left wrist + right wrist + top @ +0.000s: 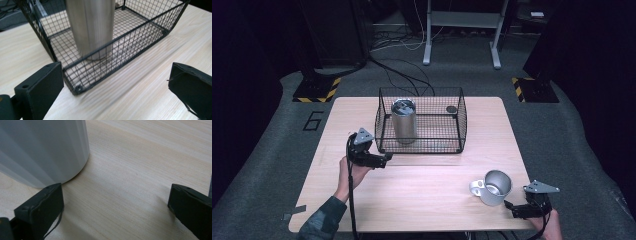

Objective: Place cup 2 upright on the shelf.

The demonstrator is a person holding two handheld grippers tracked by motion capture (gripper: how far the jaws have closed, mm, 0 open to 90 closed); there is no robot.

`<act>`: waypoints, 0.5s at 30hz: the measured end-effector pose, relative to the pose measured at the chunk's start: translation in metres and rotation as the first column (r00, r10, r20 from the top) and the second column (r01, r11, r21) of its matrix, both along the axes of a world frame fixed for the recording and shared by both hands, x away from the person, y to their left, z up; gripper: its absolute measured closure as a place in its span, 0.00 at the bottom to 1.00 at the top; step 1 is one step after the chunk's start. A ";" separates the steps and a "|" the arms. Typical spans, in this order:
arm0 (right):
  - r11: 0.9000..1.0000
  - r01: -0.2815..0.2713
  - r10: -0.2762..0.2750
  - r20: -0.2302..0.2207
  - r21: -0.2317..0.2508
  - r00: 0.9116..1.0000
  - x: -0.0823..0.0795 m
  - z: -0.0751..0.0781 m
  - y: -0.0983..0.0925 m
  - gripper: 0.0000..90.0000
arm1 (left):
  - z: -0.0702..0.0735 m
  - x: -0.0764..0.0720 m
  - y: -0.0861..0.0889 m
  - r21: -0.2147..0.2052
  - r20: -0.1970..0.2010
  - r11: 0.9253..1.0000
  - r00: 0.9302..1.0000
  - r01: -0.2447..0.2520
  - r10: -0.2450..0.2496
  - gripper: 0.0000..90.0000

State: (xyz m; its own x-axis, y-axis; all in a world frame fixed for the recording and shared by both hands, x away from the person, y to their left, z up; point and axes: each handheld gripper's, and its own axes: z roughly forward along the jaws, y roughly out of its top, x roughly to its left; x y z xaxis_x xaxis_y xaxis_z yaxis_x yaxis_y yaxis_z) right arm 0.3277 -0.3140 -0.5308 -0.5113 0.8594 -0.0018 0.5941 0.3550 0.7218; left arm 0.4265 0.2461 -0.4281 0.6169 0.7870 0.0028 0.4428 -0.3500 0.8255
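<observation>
A black wire basket (421, 120) is sitting on the far middle part of the light wooden table (412, 190), and a tall shiny metal can (404, 120) is standing upright inside its left part. A small dark round thing (452, 109) is lying in the far right corner of the basket, too small to tell what it is. The left gripper (384, 159) is sitting low over the table just beside the near left corner of the basket, held by the person's left hand (353, 170). In the left gripper view its jaws are standing wide apart with nothing between them, and the basket (120, 50) corner and the can (91, 27) are showing just ahead. A silver metal mug (493, 187) is standing on the near right part of the table, its open top tipped a bit toward the camera and its handle pointing left. The right gripper (511, 206) is sitting just beside the mug on its near right side. In the right gripper view its jaws are also spread wide and holding nothing, and the mug (42, 150) wall is rising just past the left jaw
</observation>
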 end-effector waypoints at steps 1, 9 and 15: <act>1.000 -0.002 0.001 -0.004 -0.003 1.000 0.000 0.000 0.000 0.00 | -0.005 -0.001 0.004 -0.005 -0.012 1.000 1.000 -0.009 0.009 0.00; 1.000 0.005 -0.005 0.000 0.002 1.000 0.000 0.000 0.000 0.00 | -0.031 -0.007 0.020 -0.006 -0.064 0.999 0.997 -0.044 0.044 0.00; 1.000 0.007 -0.007 0.005 0.006 1.000 -0.001 -0.001 0.000 0.00 | -0.055 -0.010 0.031 -0.026 -0.141 0.998 0.989 -0.050 0.046 0.00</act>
State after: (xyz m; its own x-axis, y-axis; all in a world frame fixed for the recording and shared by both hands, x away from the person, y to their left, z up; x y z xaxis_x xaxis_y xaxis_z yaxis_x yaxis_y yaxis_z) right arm 0.3267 -0.3143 -0.5313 -0.5054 0.8629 0.0009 0.5930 0.3466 0.7268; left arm 0.4161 0.2771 -0.4831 0.5711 0.8142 -0.1045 0.5707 -0.3023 0.7635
